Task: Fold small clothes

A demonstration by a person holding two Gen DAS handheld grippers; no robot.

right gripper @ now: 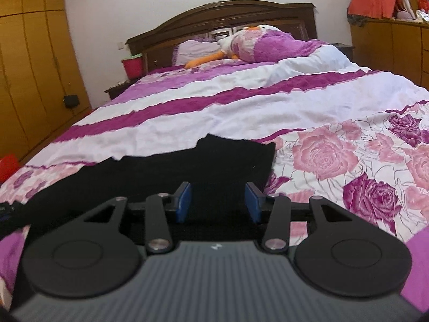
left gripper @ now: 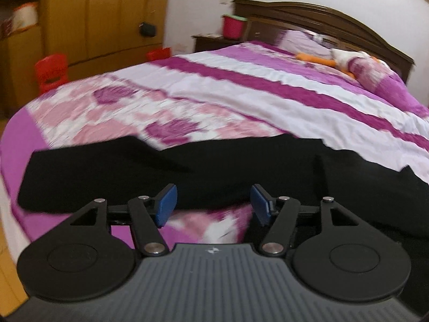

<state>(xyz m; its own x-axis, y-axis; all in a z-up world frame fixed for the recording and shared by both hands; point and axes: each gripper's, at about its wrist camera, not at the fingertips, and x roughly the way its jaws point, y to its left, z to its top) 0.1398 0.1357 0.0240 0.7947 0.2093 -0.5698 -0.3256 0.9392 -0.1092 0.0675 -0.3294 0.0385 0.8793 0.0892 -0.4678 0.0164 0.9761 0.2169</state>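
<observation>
Black cloth, a small garment [left gripper: 161,171], lay spread flat across the foot of the bed on the flowered quilt [left gripper: 88,110], presumably laid out there so its edges could be caught and turned over. At its left end the fabric ran out toward the quilt's purple border, with one corner lying over itself.

The left gripper [left gripper: 213,205] hovered at the near hem there. Its blue pads [left gripper: 166,204] stood well apart, nothing between them but quilt and the hem's edge; whether they touched the cloth I could not tell.

Further right, the right gripper [right gripper: 218,202] hung over the garment's other end, close to the right-hand edge where black met pink roses. Its jaws were likewise spread wide, black fabric showing between them, gripping nothing.

Both seemed placed to pinch the near edge and carry it over, though no fold of that kind looked started. A stuffed duck [right gripper: 241,36] lay far off by the headboard [right gripper: 219,16].
</observation>
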